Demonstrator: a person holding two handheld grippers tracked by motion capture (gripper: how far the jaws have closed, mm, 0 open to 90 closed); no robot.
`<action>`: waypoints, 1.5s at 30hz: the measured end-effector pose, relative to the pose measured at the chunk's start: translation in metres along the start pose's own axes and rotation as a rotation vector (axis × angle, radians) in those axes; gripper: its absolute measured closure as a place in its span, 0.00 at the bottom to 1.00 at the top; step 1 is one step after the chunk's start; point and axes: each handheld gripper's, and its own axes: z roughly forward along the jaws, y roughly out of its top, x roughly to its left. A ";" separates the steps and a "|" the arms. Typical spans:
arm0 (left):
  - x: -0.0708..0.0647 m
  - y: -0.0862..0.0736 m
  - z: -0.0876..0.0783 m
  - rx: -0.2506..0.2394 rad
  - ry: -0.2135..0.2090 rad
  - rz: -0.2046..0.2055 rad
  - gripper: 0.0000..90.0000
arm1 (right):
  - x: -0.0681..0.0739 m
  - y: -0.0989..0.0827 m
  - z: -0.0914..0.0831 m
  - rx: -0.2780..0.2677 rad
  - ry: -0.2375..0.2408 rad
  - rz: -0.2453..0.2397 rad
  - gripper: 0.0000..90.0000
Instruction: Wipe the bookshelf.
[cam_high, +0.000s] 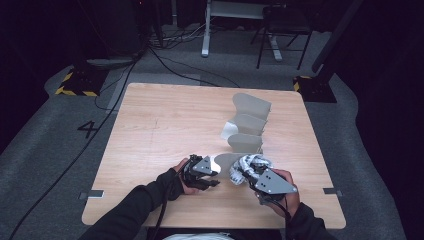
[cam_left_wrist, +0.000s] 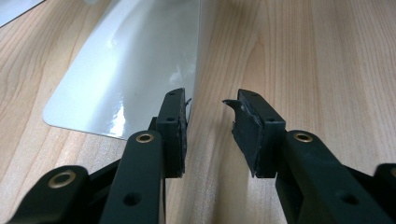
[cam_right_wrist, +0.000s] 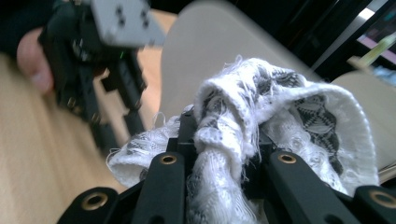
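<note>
A white lace cloth (cam_high: 251, 164) with dark patterned patches is bunched up between the jaws of my right gripper (cam_high: 246, 176), which is shut on it just above the table's front middle. In the right gripper view the cloth (cam_right_wrist: 280, 102) spills over both jaws of that gripper (cam_right_wrist: 219, 140). My left gripper (cam_high: 214, 181) lies low on the table to the left of it. Its jaws (cam_left_wrist: 210, 100) stand open with nothing between them, and the left fingertip (cam_left_wrist: 173, 119) sits at the edge of a glossy grey panel (cam_left_wrist: 130, 60).
A grey rack (cam_high: 250, 120) of several curved upright panels runs from the table's middle back to the right; its nearest panel (cam_high: 224, 160) is beside both grippers. The wooden table (cam_high: 160, 130) has bare surface on its left half. Cables and chair legs lie on the floor behind.
</note>
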 end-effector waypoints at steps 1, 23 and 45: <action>0.000 0.000 0.000 0.000 0.000 0.001 0.72 | 0.001 -0.004 0.003 0.017 0.015 0.007 0.83; 0.000 -0.001 -0.001 -0.002 0.003 -0.008 0.73 | -0.007 -0.023 -0.004 0.106 0.015 0.102 0.84; -0.014 0.002 0.002 0.001 -0.009 -0.032 0.72 | 0.024 0.039 0.024 -0.044 0.074 -0.046 0.83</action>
